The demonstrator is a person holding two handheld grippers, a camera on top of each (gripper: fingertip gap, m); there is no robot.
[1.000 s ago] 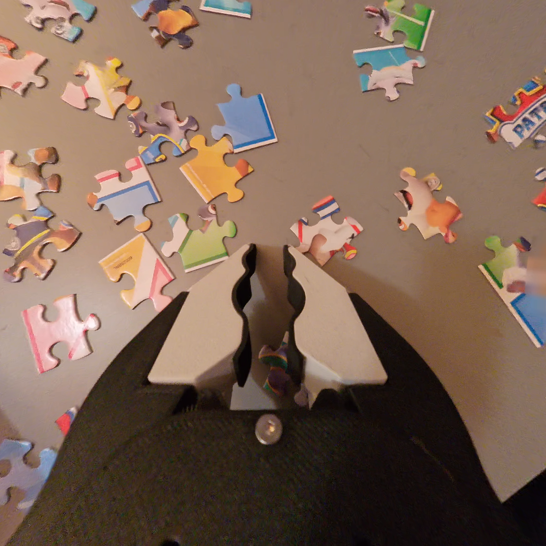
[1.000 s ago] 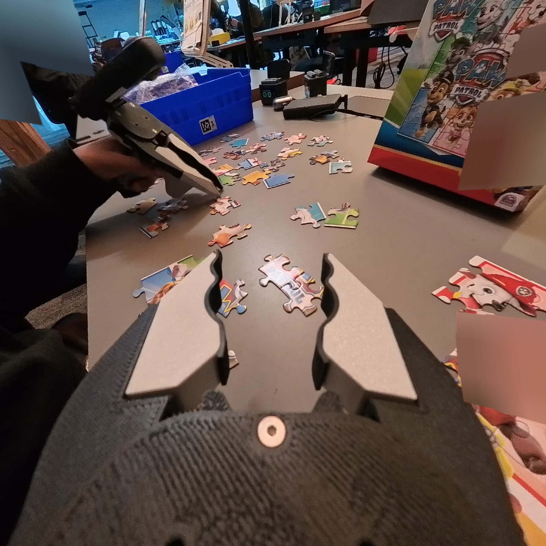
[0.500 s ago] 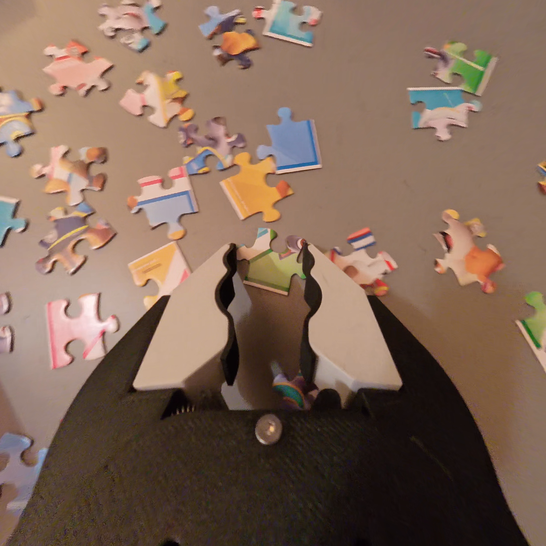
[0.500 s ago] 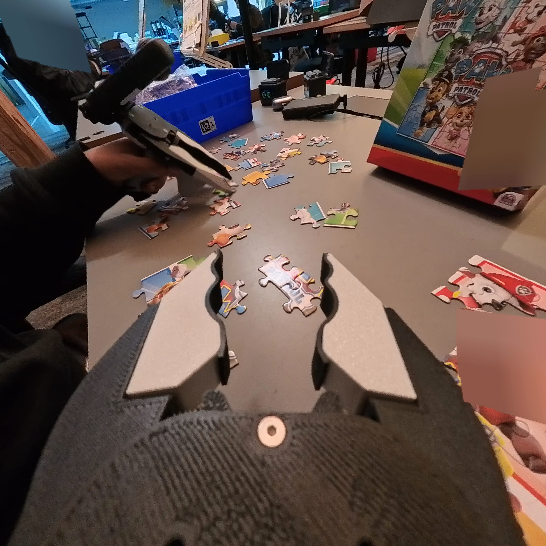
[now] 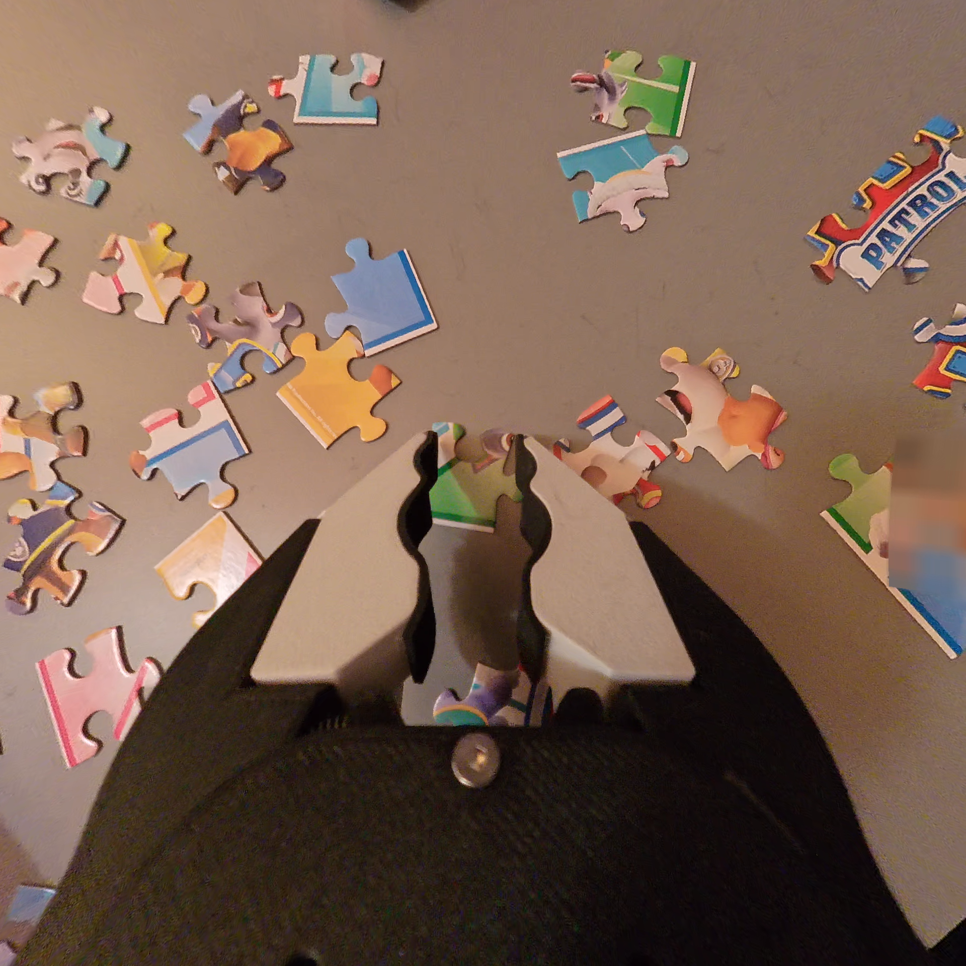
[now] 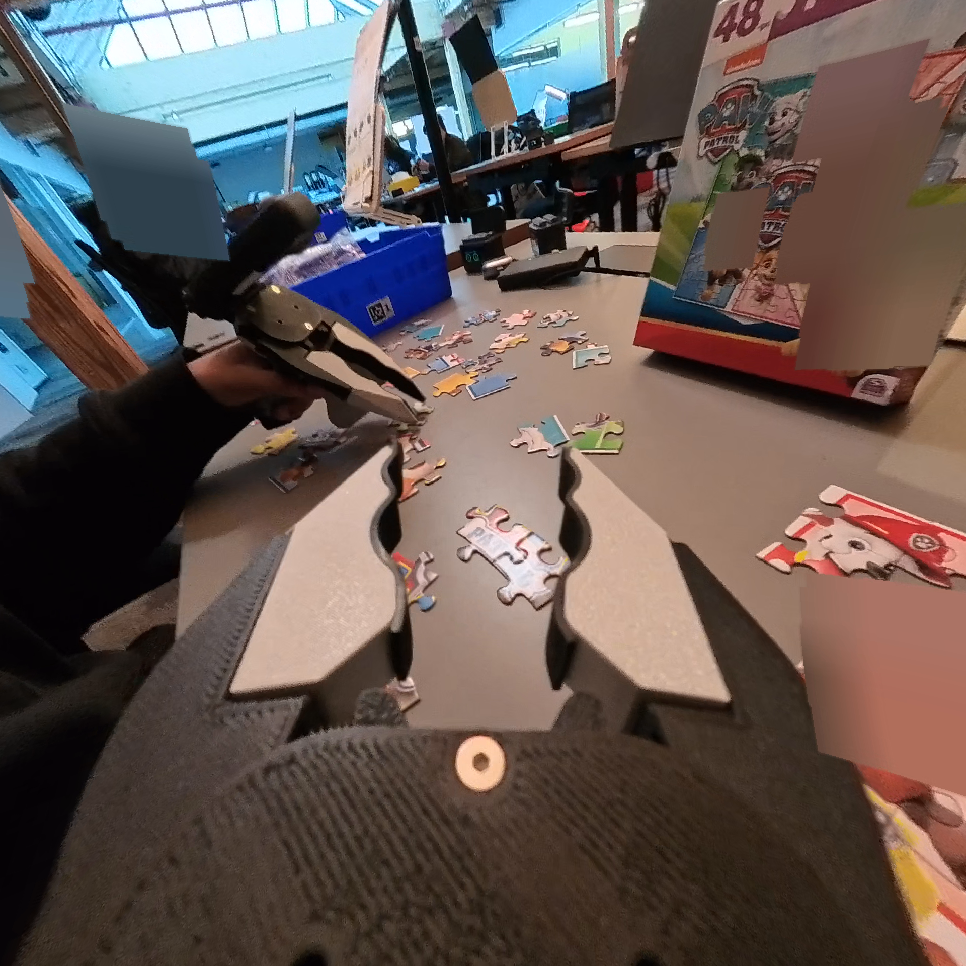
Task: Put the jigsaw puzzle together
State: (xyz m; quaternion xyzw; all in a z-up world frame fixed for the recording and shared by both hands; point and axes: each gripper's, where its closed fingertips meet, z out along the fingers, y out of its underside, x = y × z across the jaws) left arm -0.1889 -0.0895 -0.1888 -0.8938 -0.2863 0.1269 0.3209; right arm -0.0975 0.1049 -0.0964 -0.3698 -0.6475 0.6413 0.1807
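My left gripper (image 5: 474,444) is tilted down onto the grey table (image 5: 522,261). Its pads (image 5: 418,502) are closed on the sides of a green puzzle piece (image 5: 470,491) that lies flat. The piece's right part is hidden under the right finger. A purple and teal piece (image 5: 486,695) lies below the jaws near their base. The left gripper also shows in the right wrist view (image 6: 413,410), held by a hand, tips at the table. My right gripper (image 6: 481,457) is open and empty, hovering over a joined pair of logo pieces (image 6: 515,556).
Several loose pieces lie around: an orange one (image 5: 334,397), a blue one (image 5: 384,303), a red-striped one (image 5: 611,460). A puzzle box (image 6: 784,261) stands at the right, a blue bin (image 6: 376,282) at the back, and an assembled red and white section (image 6: 888,549) at the right. The grippers' ends are close to 25 centimetres from one another.
My left gripper opened, let the purple piece drop low between its fingers, moved forward to the green piece and narrowed onto it. My right gripper closed slightly and stayed about in place.
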